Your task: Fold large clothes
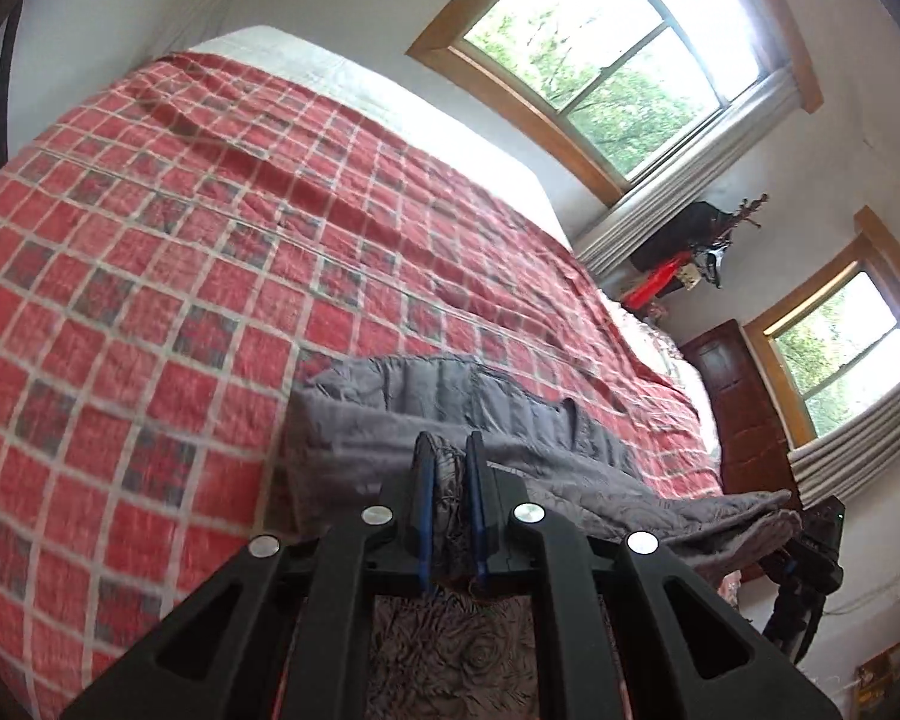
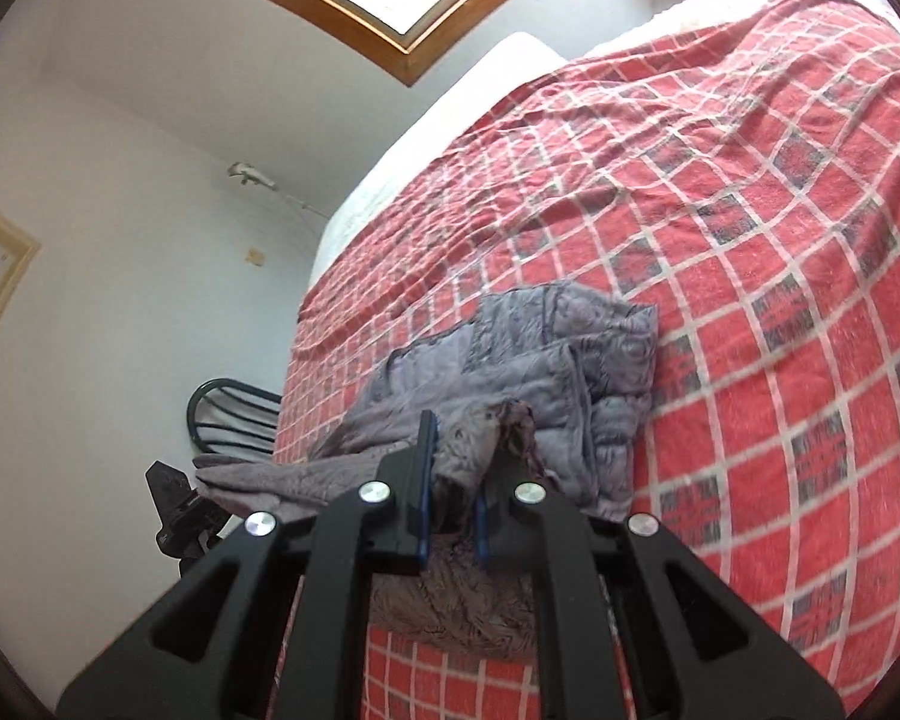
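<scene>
Two views logged. Left wrist: left gripper clamped on edge of grey quilted garment, rest draped over red checked bedspread. Right wrist: right gripper pinching bunched edge of same garment above bedspread; other gripper at far end.
</scene>
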The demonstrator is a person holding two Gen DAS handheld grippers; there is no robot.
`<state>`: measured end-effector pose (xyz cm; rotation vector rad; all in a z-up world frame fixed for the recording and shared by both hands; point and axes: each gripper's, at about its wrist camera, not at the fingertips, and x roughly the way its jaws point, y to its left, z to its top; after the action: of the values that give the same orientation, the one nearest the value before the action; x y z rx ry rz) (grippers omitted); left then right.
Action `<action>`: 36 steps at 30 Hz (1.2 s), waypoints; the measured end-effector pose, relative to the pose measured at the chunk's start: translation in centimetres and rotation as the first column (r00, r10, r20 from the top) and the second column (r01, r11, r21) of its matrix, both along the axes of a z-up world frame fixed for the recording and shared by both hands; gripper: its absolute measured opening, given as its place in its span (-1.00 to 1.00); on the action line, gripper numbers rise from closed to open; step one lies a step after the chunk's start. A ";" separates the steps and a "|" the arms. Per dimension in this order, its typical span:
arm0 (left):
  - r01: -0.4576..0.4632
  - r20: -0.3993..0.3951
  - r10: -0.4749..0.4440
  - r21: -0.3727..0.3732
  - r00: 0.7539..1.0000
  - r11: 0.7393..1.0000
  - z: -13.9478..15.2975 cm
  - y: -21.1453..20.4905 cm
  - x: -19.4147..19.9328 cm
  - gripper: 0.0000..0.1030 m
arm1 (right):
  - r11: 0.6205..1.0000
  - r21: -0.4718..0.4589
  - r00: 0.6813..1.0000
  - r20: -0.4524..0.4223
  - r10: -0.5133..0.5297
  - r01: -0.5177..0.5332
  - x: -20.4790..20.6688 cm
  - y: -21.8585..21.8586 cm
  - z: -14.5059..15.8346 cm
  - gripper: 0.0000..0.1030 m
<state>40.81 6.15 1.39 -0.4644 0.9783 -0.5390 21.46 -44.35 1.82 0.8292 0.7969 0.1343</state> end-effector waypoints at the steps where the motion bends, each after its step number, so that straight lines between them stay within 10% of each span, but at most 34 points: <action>1: -0.004 -0.010 0.004 0.011 1.000 1.000 -0.6 -0.3 0.7 -0.82 | 1.000 0.004 1.000 -0.021 -0.005 0.005 1.0 -0.5 -0.6 -0.83; 7: -0.006 -0.130 0.010 0.028 0.991 1.000 -5.1 -1.6 5.4 -0.81 | 0.999 0.036 0.992 -0.125 -0.020 0.025 5.5 -2.2 -4.8 -0.82; 15: -0.004 -0.274 -0.030 -0.125 0.961 0.992 -8.0 -0.1 7.4 -0.63 | 0.984 0.176 0.987 -0.163 0.002 0.027 6.8 -3.9 -7.9 -0.62; 18: -0.052 -0.195 0.034 -0.086 0.980 0.995 -5.6 2.3 6.2 0.00 | 0.985 0.174 0.993 -0.116 0.016 0.005 5.5 -3.8 -7.1 -0.30; 20: -0.062 -0.157 0.050 -0.078 0.986 0.995 -4.6 3.6 5.6 0.02 | 0.989 0.149 0.996 -0.086 0.000 0.013 4.5 -3.7 -6.3 0.47; 22: -0.054 -0.144 0.042 -0.080 0.989 0.995 -4.2 4.7 4.3 0.02 | 0.995 0.094 0.998 -0.058 -0.014 0.020 3.7 -3.5 -5.4 0.72; 30: 0.123 -0.125 -0.124 -0.020 0.984 0.992 -5.8 1.8 -1.7 0.12 | 0.999 -0.017 0.993 -0.117 0.034 -0.036 0.5 0.1 -7.8 0.67; 36: 0.175 -0.126 -0.161 0.110 0.979 0.978 -7.3 -3.6 -2.4 -0.03 | 0.996 -0.052 0.984 -0.167 0.059 -0.068 2.2 1.8 -10.1 -0.36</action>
<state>38.44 2.58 -5.91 -0.3089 1.1620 -0.6064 23.65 -42.57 -8.28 0.7675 0.9793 0.0998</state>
